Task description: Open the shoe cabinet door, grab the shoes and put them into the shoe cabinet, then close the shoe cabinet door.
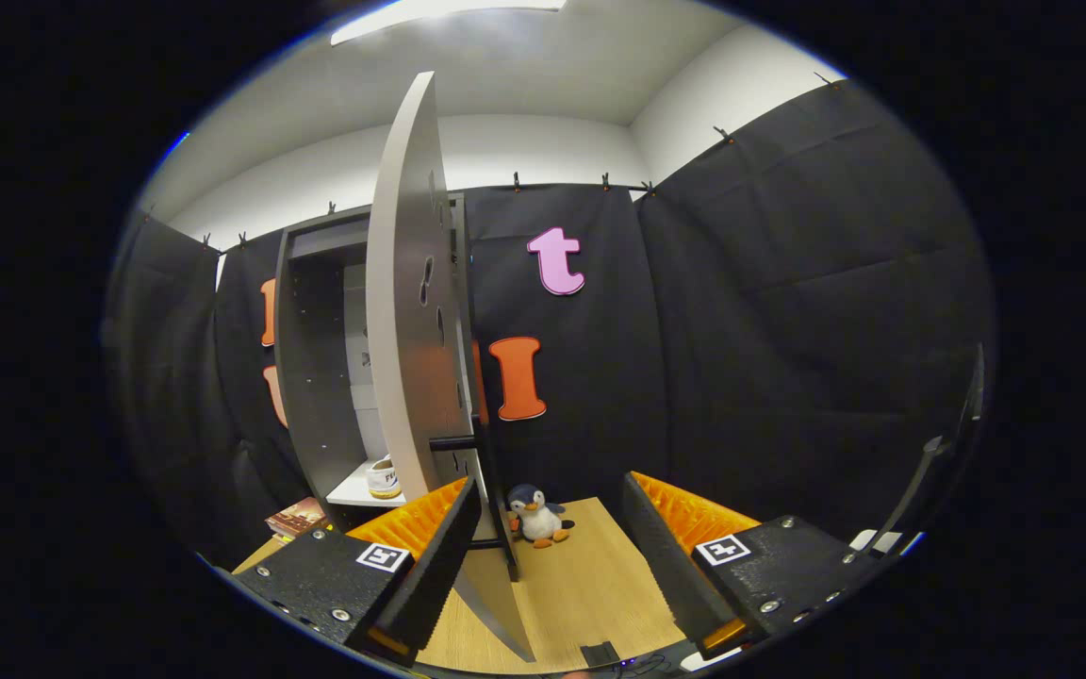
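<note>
The grey shoe cabinet (309, 377) stands ahead on the left against the black cloth. Its door (406, 330) is swung wide open toward me and shows nearly edge-on, with a black handle (453, 441) on it. Inside, a white shoe (383, 478) sits on a pale shelf (352, 492) low in the cabinet. My gripper (551, 486) is open, with nothing pressed between its fingers. The door's lower edge runs down just inside the left finger (439, 552); the right finger (661, 547) stands well apart from it.
A small penguin plush (535, 515) sits on the wooden floor (590, 585) beyond the fingers, right of the door. A book (296, 519) lies by the cabinet's foot on the left. Black cloth walls close the booth behind and to the right.
</note>
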`<move>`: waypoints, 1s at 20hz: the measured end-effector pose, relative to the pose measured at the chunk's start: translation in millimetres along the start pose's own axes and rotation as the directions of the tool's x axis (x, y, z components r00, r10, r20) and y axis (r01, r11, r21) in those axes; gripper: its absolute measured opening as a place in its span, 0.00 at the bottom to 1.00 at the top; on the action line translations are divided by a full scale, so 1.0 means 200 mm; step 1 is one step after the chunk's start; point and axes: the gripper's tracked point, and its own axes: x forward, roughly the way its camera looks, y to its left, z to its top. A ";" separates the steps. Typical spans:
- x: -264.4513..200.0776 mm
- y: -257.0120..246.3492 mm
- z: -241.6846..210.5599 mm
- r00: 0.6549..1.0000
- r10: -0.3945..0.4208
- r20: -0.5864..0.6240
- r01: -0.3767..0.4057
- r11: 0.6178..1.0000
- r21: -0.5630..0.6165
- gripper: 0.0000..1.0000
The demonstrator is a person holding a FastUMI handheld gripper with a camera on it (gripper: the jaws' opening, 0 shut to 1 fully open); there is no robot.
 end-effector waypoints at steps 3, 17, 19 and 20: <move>0.03 0.02 -0.01 0.999 0.045 -0.011 -0.045 0.999 -0.013 0.95; 0.06 0.53 -0.08 0.965 0.263 0.006 -0.263 0.964 0.044 0.91; 0.06 0.64 -0.10 0.954 0.301 0.001 -0.301 0.952 0.056 0.91; 0.06 0.69 -0.10 0.950 0.313 0.004 -0.313 0.948 0.052 0.91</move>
